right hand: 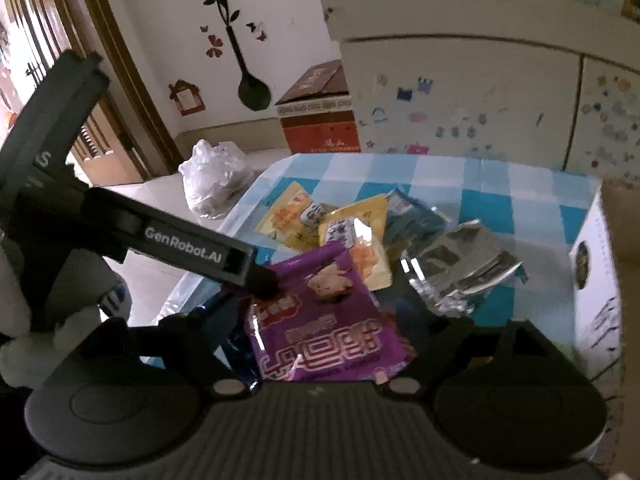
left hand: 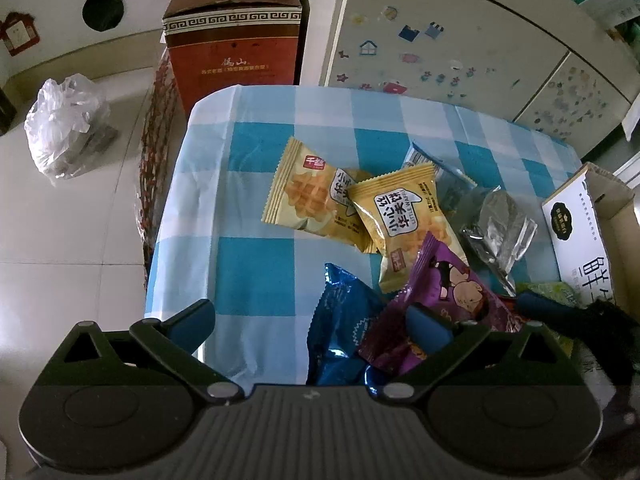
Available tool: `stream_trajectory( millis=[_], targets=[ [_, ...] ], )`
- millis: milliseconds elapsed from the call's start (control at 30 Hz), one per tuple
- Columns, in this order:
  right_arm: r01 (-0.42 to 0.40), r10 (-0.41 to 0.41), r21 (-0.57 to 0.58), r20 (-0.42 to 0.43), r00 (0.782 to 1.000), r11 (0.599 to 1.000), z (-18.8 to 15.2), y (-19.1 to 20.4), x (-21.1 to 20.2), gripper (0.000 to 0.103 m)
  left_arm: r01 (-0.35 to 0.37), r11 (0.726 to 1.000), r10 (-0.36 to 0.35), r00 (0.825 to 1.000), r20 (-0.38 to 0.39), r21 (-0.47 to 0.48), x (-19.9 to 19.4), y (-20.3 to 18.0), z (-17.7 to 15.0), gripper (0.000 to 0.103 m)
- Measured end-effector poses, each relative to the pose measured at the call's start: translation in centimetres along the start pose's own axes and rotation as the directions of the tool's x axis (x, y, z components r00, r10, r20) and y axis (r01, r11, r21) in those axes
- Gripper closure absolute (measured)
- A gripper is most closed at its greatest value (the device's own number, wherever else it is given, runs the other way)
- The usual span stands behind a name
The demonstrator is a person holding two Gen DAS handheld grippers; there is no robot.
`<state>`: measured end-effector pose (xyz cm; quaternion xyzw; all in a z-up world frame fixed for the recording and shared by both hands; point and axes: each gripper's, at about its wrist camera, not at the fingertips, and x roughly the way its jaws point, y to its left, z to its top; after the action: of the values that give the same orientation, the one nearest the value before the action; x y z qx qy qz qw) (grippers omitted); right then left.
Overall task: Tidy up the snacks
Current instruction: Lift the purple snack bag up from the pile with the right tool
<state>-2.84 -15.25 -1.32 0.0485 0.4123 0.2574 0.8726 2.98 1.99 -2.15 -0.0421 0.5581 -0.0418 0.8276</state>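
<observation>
Snack packets lie heaped on a blue-and-white checked tablecloth [left hand: 248,264]. There are two yellow waffle packets [left hand: 304,192] [left hand: 404,216], a silver packet [left hand: 500,220], a blue foil packet [left hand: 344,328] and a purple packet [left hand: 444,292]. My left gripper [left hand: 310,322] is open over the blue and purple packets. Its right finger lies over the purple packet's edge. In the right wrist view the purple packet [right hand: 320,320] lies between the wide-apart fingers of my right gripper [right hand: 324,320], which is open. One of the left gripper's fingertips [right hand: 264,280] touches that packet's upper left corner.
An open white cardboard box [left hand: 576,232] stands at the table's right edge. On the floor beyond are a red-brown carton [left hand: 236,40] and a clear plastic bag [left hand: 64,128]. A sticker-covered cabinet [left hand: 440,40] stands behind. The table's left edge drops to tiled floor.
</observation>
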Motion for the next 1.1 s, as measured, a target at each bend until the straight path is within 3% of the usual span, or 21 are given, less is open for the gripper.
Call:
stream_trajectory(
  millis=[167,400,567,667,767,867,1100],
  targets=[
    [0.003,-0.004,-0.064,-0.025,1.0,0.998,-0.6,1.3,0.8,0.009,-0.001,1.0,0.0,1.0,-0.007,-0.004,0.1,0.0,0.1,0.0],
    [-0.027,0.013,-0.157,-0.092,0.996,0.987,-1.0,3.1,0.4,0.012,0.071,0.994,-0.072,0.997,-0.011,-0.085,-0.2,0.9,0.5,0.0],
    [0.031,-0.039,-0.101,-0.083,0.996,0.994,-1.1,2.3,1.4,0.012,0.069,0.993,-0.07,0.997,-0.01,-0.096,-0.4,1.3,0.5,0.0],
    [0.026,-0.03,-0.051,-0.091,0.995,0.998,-1.2,1.9,1.8,0.012,0.088,0.989,-0.091,0.996,-0.017,-0.116,-0.5,1.6,0.5,0.0],
    [0.01,-0.015,-0.052,-0.099,0.995,0.999,-1.2,2.1,1.7,0.028,0.095,0.988,-0.097,0.995,-0.013,-0.121,-0.7,1.6,0.6,0.0],
    [0.008,-0.016,-0.079,-0.1,0.995,0.997,-1.2,2.4,1.5,0.034,0.098,0.988,-0.1,0.995,-0.006,-0.119,-0.9,1.5,0.6,0.0],
    [0.081,-0.08,0.003,-0.091,0.993,0.997,-0.7,1.7,-0.6,0.034,0.103,0.99,-0.1,0.994,0.037,-0.097,-1.9,1.5,0.7,0.0]
  ],
)
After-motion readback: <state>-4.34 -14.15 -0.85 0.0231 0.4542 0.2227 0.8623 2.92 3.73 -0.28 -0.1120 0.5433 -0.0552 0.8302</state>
